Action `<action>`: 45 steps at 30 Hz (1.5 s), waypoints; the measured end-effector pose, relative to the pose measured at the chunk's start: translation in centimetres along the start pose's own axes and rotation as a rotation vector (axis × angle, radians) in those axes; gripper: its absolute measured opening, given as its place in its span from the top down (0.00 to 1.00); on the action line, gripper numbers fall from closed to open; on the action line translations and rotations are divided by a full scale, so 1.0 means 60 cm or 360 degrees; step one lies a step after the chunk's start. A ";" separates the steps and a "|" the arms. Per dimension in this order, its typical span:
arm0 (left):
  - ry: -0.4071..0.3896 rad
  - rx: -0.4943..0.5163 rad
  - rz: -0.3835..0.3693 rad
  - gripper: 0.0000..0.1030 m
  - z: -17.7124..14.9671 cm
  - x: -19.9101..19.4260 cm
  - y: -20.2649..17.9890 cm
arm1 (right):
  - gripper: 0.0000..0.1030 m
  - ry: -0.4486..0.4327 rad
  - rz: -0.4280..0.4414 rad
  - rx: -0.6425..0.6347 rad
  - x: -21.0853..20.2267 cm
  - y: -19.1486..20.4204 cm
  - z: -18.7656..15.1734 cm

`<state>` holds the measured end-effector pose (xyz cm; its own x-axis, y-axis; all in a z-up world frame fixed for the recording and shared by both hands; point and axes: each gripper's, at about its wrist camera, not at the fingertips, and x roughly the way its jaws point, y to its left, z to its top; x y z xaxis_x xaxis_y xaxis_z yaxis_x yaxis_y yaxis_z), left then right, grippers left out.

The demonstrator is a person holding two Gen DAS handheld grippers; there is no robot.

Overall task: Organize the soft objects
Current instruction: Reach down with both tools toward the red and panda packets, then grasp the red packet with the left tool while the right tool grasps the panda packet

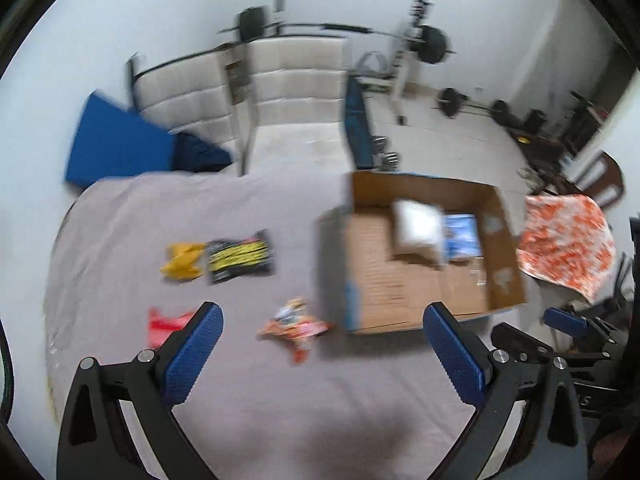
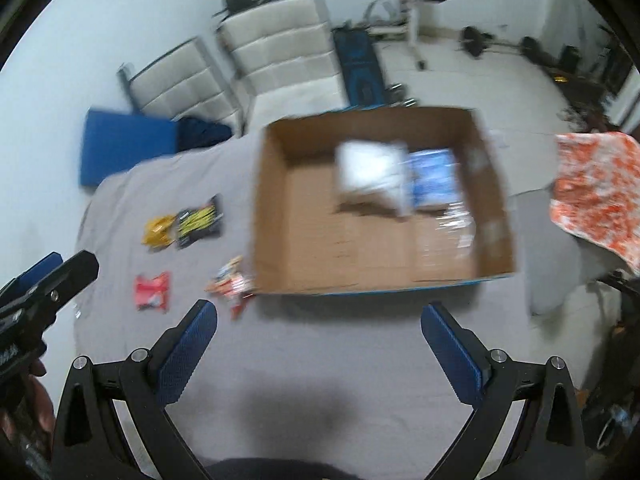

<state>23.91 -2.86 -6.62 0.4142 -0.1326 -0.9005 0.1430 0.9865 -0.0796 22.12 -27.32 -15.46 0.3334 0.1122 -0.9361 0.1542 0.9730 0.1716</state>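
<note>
Four soft packets lie left of the open brown cardboard box on the grey sheet: yellow pouch, black-and-yellow packet, red packet, orange-and-white packet. The left gripper hovers released, empty.

Right wrist view: the right gripper is likewise spread and empty, facing the box. Recommended: descend on the nearest packet and pinch its centre.

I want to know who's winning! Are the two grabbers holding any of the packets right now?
No. The left gripper and right gripper are both open and empty.
</note>
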 end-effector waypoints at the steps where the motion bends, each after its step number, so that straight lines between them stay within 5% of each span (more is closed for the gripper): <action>1: 0.0011 -0.0031 0.0025 0.00 -0.005 0.002 0.028 | 0.00 0.0026 0.0033 -0.0022 0.013 0.027 -0.003; 5: 0.0120 -0.0218 0.0141 0.00 -0.030 0.029 0.161 | 0.00 0.0188 0.0141 -0.0129 0.085 0.146 -0.021; 8: 0.0233 -0.0463 0.0115 0.00 -0.056 0.070 0.260 | 0.00 0.0323 0.0191 -0.0192 0.147 0.221 -0.039; 13: 0.0466 -0.0928 -0.0020 0.00 -0.116 0.164 0.392 | 0.12 0.0472 0.0034 -0.0415 0.276 0.324 -0.050; 20: 0.0678 -0.1517 -0.0189 0.01 -0.157 0.299 0.493 | 0.21 0.0690 -0.0212 -0.0626 0.429 0.387 -0.044; 27: 0.0914 -0.1734 -0.0178 0.01 -0.163 0.410 0.514 | 0.22 0.0752 -0.0280 -0.0615 0.492 0.406 -0.042; 33: 0.1036 -0.1647 -0.0032 0.02 -0.156 0.461 0.496 | 0.26 0.0770 -0.0315 -0.0588 0.520 0.403 -0.036; 34: 0.1029 -0.1597 -0.0010 0.08 -0.151 0.463 0.490 | 0.26 0.0774 -0.0310 -0.0581 0.522 0.400 -0.036; 36: 0.1034 -0.1411 0.0050 0.26 -0.135 0.467 0.469 | 0.30 0.0778 -0.0306 -0.0575 0.525 0.400 -0.035; 45: 0.0924 -0.0408 0.0311 0.50 -0.109 0.445 0.326 | 0.35 0.0825 -0.0266 -0.0594 0.538 0.376 -0.006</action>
<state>31.89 13.53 -35.05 -0.1508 0.0535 -0.9871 -0.1338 0.9882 0.0740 36.05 -1.66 -41.94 -0.1727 -0.0548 -0.9834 -0.1988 0.9798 -0.0197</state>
